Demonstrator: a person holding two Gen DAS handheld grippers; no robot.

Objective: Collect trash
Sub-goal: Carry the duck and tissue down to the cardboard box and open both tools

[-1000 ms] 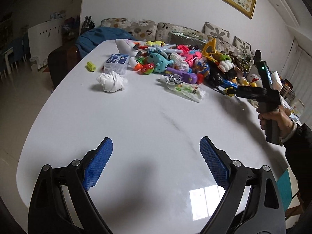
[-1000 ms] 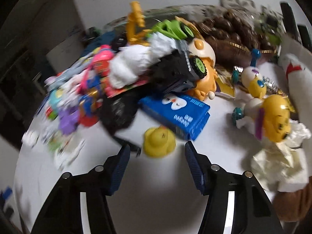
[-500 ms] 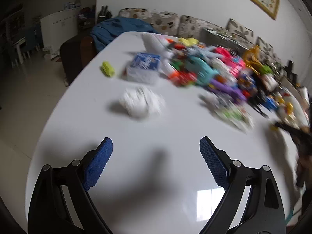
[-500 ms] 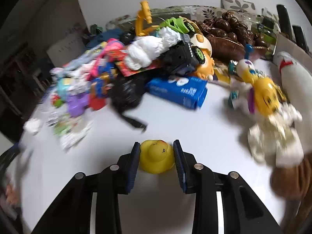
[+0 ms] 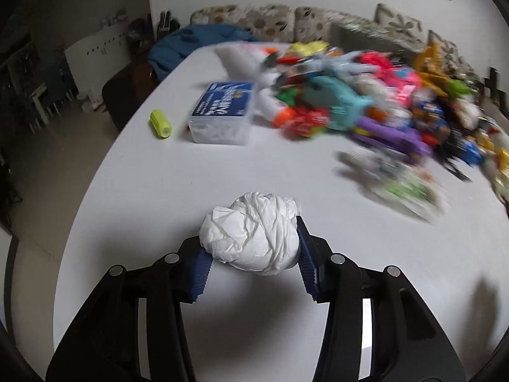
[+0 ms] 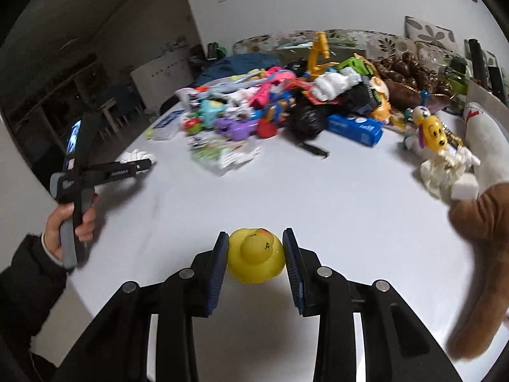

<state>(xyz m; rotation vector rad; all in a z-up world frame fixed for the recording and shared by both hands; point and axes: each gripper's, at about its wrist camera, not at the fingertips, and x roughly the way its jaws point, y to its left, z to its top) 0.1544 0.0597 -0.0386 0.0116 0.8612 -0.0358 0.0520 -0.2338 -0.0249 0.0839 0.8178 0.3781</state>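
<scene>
A crumpled white tissue wad (image 5: 254, 238) lies on the white table (image 5: 178, 184). My left gripper (image 5: 251, 238) has it between its blue pads, and the jaws are closing on its sides. The right wrist view shows that left gripper (image 6: 140, 167) from the side, held in a person's hand (image 6: 63, 226) over the tissue wad (image 6: 135, 156). My right gripper (image 6: 256, 238) is shut on a yellow rubber duck (image 6: 256, 256), near the table's front edge and well back from the toys.
A big pile of colourful toys (image 5: 366, 102) covers the far half of the table. Beside it are a clear box with a blue label (image 5: 222, 117) and a small yellow-green cylinder (image 5: 160, 124). On the right lie a printed wrapper (image 6: 222, 156), more crumpled paper (image 6: 445, 172) and a brown plush (image 6: 483, 254).
My left gripper travelled forward across the table to the tissue wad and closed around it. My right gripper closed on the duck and drew it back from the toy pile.
</scene>
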